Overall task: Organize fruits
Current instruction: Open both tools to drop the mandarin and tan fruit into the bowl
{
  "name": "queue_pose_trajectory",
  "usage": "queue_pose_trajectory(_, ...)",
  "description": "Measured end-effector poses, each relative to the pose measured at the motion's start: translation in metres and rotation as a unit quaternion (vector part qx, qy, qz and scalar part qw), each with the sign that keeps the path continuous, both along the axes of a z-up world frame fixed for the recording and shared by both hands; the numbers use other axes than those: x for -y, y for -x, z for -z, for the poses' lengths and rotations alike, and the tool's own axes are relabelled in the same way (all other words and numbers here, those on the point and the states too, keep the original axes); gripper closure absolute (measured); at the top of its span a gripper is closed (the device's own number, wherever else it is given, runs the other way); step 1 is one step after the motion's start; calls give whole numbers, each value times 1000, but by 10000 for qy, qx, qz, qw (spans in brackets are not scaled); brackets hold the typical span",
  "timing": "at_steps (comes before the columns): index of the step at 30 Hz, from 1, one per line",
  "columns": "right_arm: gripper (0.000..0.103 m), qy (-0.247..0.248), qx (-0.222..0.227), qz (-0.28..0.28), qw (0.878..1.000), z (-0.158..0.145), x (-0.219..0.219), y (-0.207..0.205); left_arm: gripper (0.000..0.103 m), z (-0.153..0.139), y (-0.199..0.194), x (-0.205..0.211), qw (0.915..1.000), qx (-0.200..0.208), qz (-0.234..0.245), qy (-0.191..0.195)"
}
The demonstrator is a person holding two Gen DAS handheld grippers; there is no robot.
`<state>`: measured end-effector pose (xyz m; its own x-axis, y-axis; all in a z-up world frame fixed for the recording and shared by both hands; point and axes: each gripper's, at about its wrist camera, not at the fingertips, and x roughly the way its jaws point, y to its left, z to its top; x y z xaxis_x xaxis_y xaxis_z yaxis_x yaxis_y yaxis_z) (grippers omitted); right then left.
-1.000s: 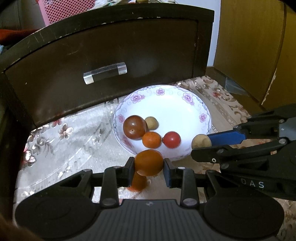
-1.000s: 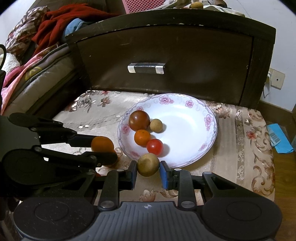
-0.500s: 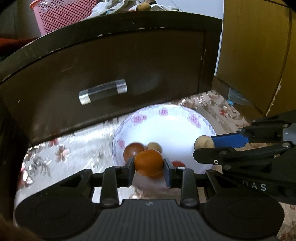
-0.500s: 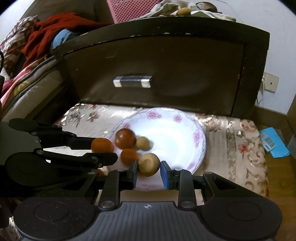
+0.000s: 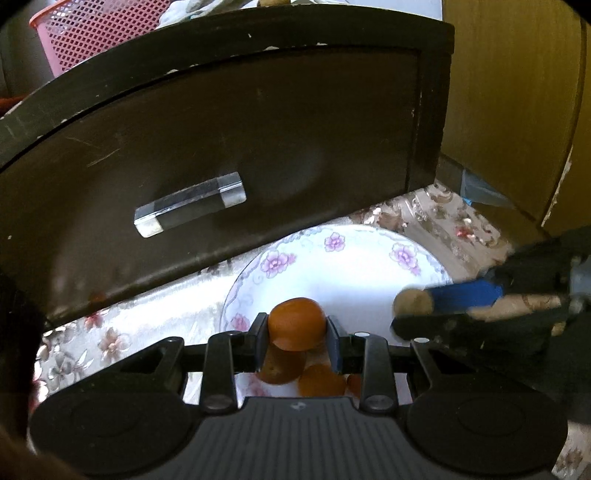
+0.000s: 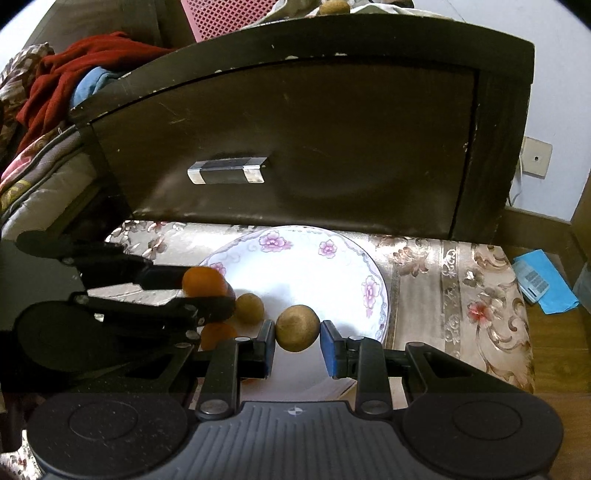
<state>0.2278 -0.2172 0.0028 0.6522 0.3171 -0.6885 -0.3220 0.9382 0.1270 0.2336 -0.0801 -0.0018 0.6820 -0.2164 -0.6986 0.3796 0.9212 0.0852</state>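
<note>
A white floral plate [image 5: 369,266] [image 6: 314,266] lies on the patterned cloth in front of a dark drawer front. My left gripper [image 5: 296,326] is shut on an orange fruit [image 5: 296,323] [image 6: 204,282] and holds it over the plate's left side. My right gripper [image 6: 297,332] is shut on a brown round fruit [image 6: 297,328] [image 5: 413,302] over the plate's near part. Below the left gripper lie a dark red tomato [image 5: 281,365], a small orange fruit [image 5: 320,380] [image 6: 218,334] and a small brown fruit [image 6: 249,308]; a red one is mostly hidden.
The dark drawer front [image 6: 295,147] with a clear handle [image 5: 190,208] stands close behind the plate. A pink basket [image 5: 92,33] and clothes [image 6: 62,85] sit above and left. A blue packet [image 6: 543,282] lies on the floor at right. A wooden cabinet [image 5: 517,92] stands right.
Both grippers, each still holding its fruit, have moved forward over the plate; the fruits on the plate now show lower and partly behind the fingers.
</note>
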Motion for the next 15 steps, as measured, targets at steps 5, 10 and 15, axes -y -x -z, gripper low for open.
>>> queue_pose_trajectory(5,79,94,-59,-27,9999,7,-3,-4,64,4,-4,4,9999,52,29,-87)
queue_pose_trajectory(10,79,98,-54,35,9999,8,-1,-6,64,4,-6,5,10000,48,-6,-74)
queue_pose_trajectory(15,79,109,-37,92,9999,9,0,-7,63,3,-6,6,10000,31,-27,-89)
